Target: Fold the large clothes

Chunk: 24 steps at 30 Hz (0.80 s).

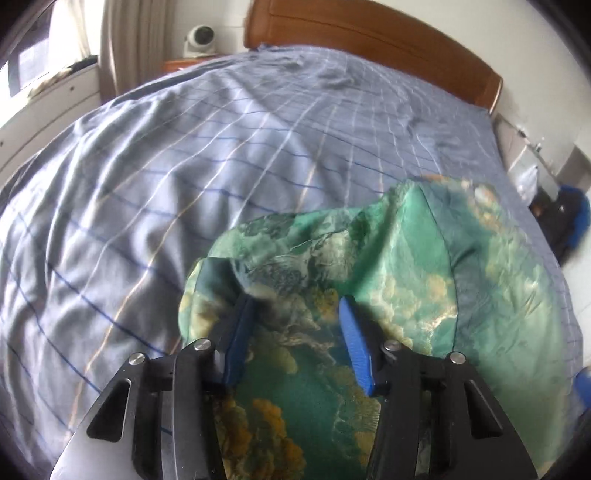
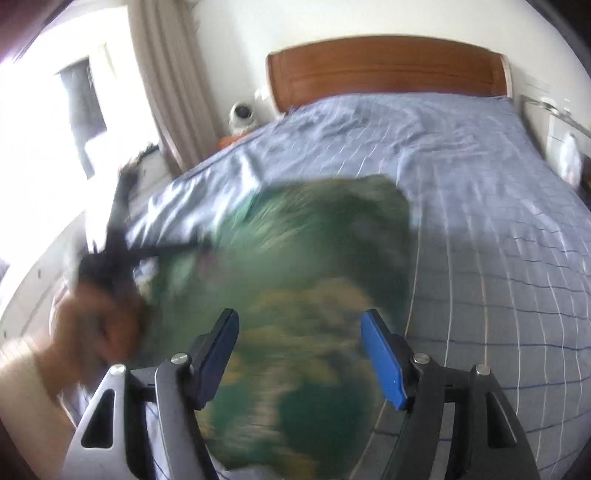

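Green garment with yellow and white cloud-like print (image 1: 388, 266) lies bunched on the blue-grey checked bedsheet (image 1: 184, 166), near the foot of the bed.

The left gripper (image 1: 297, 306) hangs over the cloth with its blue-padded jaws spread and nothing pinched. The right gripper (image 2: 299, 321) also stands spread above the blurred fabric, gripping nothing. A wooden headboard (image 2: 388, 70) closes the far end.

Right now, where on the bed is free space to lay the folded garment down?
Free: the blue sheet between the green garment and the headboard, and the sheet on the window side. Crowded: the near edge, where the garment lies under both hand-held grippers.
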{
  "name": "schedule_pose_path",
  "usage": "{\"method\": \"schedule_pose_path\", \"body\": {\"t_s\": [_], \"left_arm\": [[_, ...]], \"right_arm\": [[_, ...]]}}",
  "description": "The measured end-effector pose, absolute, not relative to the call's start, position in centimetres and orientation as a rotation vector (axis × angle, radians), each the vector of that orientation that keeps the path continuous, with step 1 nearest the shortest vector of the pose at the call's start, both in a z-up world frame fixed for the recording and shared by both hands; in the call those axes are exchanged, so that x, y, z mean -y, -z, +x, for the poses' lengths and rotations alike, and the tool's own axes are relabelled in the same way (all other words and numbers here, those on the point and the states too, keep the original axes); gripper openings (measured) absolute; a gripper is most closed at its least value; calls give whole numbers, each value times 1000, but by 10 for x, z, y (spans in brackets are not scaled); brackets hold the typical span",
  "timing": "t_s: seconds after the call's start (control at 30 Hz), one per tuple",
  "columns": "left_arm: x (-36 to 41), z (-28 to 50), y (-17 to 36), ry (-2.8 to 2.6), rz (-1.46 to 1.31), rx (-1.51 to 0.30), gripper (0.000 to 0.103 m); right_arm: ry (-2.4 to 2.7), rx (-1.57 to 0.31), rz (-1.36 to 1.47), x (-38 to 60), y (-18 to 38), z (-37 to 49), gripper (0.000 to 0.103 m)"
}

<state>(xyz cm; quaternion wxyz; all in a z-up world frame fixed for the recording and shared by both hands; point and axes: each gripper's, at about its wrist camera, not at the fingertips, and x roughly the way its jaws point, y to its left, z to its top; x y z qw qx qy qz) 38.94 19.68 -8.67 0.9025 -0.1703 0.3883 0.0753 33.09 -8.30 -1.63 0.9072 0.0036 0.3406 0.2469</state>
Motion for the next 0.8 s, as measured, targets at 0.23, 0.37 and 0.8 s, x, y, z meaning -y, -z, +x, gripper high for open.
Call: {"method": "schedule_pose_path", "body": {"t_s": [0.23,0.37,0.8], "left_arm": [[-198,387,98,-105,-382,-779,51],[-194,387,99,-100,-377,-759,51],[-184,391,80,-145,-286,-777,57]], "right_arm": [[-527,-740,-16,42,61,348,85],[-516,-683,-57,41,74,345,85],[-473,-649,-89,39,58,334,91]]}}
